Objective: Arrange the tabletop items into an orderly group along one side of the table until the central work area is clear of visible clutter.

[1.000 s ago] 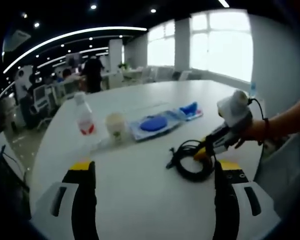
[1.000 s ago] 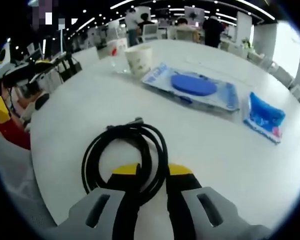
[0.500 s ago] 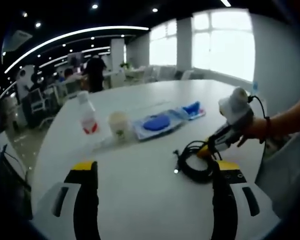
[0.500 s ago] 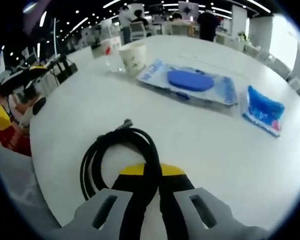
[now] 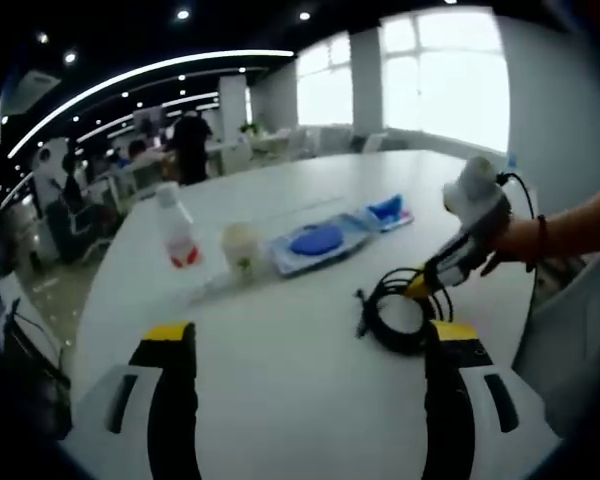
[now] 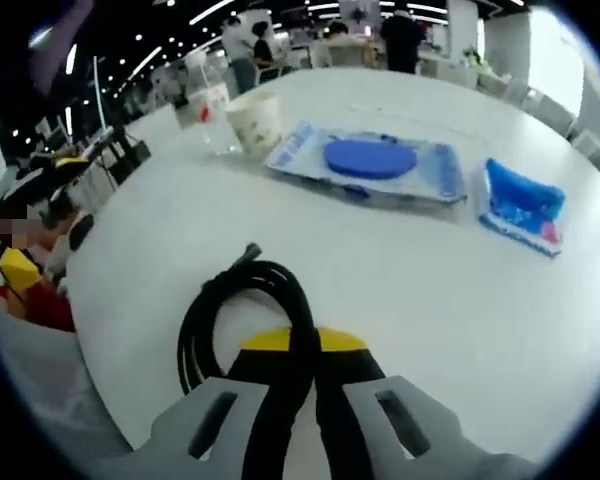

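A coiled black cable (image 6: 242, 312) lies on the white table (image 6: 430, 290), and my right gripper (image 6: 302, 347) is shut on its near loop. From the left gripper view, that cable (image 5: 398, 310) and the right gripper (image 5: 427, 285) on it sit at the right, held by a hand. My left gripper (image 5: 300, 345) stands open over bare table, well left of the cable. Farther back stand a clear bottle with a red label (image 5: 178, 232), a paper cup (image 5: 242, 248), a flat blue packet (image 5: 318, 242) and a small blue pouch (image 5: 388, 212).
The table's near edge (image 6: 100, 400) drops off at the left of the right gripper view. People and office chairs (image 5: 130, 160) fill the room behind the table. Bright windows (image 5: 440, 80) line the far wall.
The right gripper's jaws have closed onto the cable loop, which now sits a little farther right in the left gripper view. The left gripper stays open.
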A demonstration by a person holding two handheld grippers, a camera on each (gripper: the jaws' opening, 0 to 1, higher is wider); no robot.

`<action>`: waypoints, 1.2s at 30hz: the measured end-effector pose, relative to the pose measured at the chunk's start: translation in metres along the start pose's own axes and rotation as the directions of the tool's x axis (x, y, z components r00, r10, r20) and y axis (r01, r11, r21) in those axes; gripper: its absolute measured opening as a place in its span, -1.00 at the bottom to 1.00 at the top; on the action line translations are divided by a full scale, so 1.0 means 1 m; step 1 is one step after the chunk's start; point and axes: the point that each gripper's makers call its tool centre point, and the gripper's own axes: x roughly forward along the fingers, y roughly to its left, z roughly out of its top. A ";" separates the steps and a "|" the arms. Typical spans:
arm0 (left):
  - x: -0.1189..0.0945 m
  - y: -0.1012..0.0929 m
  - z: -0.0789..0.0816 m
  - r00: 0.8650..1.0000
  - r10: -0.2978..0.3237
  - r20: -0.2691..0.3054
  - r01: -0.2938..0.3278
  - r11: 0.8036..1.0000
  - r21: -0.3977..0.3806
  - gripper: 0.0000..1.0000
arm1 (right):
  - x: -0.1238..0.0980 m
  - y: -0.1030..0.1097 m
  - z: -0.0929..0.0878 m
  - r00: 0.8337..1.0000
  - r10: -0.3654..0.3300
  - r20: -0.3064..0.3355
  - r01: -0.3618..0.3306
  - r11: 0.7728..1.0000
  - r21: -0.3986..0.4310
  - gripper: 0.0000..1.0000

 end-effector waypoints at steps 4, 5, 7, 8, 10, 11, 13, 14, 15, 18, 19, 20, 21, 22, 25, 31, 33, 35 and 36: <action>0.000 0.000 0.001 1.000 0.003 0.003 -0.003 1.000 0.013 0.79 | -0.005 -0.002 0.003 1.000 0.020 0.011 -0.020 0.999 0.033 -0.94; 0.000 0.000 0.002 1.000 0.003 0.005 -0.003 1.000 0.014 0.79 | -0.007 -0.003 0.005 1.000 0.016 0.016 -0.016 1.000 0.022 -0.94; -0.001 0.000 0.002 1.000 0.001 0.008 -0.001 1.000 0.010 0.79 | -0.011 -0.003 0.005 1.000 0.016 0.016 -0.016 1.000 0.017 -0.94; -0.001 -0.001 0.002 1.000 0.000 0.008 0.000 1.000 0.009 0.79 | -0.013 -0.003 0.006 1.000 0.019 0.018 -0.020 1.000 0.019 -0.95; -0.001 -0.001 0.001 1.000 0.000 0.006 0.000 1.000 0.010 0.79 | -0.019 -0.004 0.009 0.999 0.025 0.027 -0.026 0.999 0.026 -0.95; -0.001 -0.001 0.001 1.000 0.000 0.006 0.000 1.000 0.010 0.79 | -0.022 -0.004 0.010 0.999 0.025 0.031 -0.026 0.999 0.027 -0.95; -0.002 -0.001 0.001 1.000 0.000 0.008 0.000 1.000 0.012 0.79 | -0.027 -0.008 0.014 0.999 0.020 0.040 -0.022 0.999 0.029 -0.95; -0.002 -0.001 0.002 1.000 -0.001 0.010 0.001 1.000 0.011 0.79 | -0.031 -0.010 0.017 0.999 0.016 0.044 -0.017 1.000 0.025 -0.95; -0.002 -0.002 0.002 1.000 -0.003 0.010 0.002 1.000 0.012 0.79 | -0.034 -0.012 0.018 0.999 0.012 0.048 -0.013 1.000 0.022 -0.95; -0.002 -0.004 0.003 1.000 -0.005 0.011 0.005 1.000 0.025 0.79 | -0.041 -0.017 0.022 0.999 0.004 0.054 -0.004 1.000 0.004 -0.95; -0.003 -0.004 0.004 1.000 -0.005 0.016 0.005 1.000 0.031 0.79 | -0.043 -0.020 0.023 0.998 -0.003 0.055 0.003 1.000 -0.003 -0.95; -0.003 -0.005 0.005 1.000 -0.005 0.019 0.005 0.999 0.033 0.79 | -0.045 -0.022 0.024 0.998 -0.007 0.054 0.007 1.000 -0.004 -0.95; -0.003 -0.005 0.005 1.000 -0.007 0.019 0.006 0.999 0.033 0.79 | -0.048 -0.024 0.024 0.998 -0.010 0.056 0.011 1.000 -0.007 -0.95; -0.003 -0.005 0.005 1.000 -0.008 0.019 0.008 0.999 0.032 0.79 | -0.050 -0.026 0.025 0.998 -0.012 0.058 0.013 1.000 -0.007 -0.95; -0.003 -0.004 0.005 1.000 -0.007 0.020 0.006 0.999 0.031 0.79 | -0.054 -0.033 0.028 0.998 -0.023 0.062 0.023 1.000 -0.007 -0.95; -0.003 -0.008 0.004 1.000 -0.019 0.014 0.019 0.999 0.038 0.79 | -0.062 -0.051 0.033 0.996 -0.064 0.064 0.066 0.998 -0.020 -0.95; -0.003 -0.009 0.004 1.000 -0.022 0.009 0.021 0.999 0.045 0.78 | -0.064 -0.055 0.035 0.996 -0.071 0.062 0.073 0.997 -0.029 -0.95; -0.003 -0.010 0.004 1.000 -0.024 0.012 0.024 0.999 0.044 0.78 | -0.066 -0.057 0.036 0.996 -0.069 0.059 0.072 0.997 -0.042 -0.94; -0.003 -0.010 0.004 1.000 -0.027 0.015 0.026 0.999 0.042 0.78 | -0.066 -0.058 0.037 0.996 -0.068 0.057 0.071 0.996 -0.047 -0.94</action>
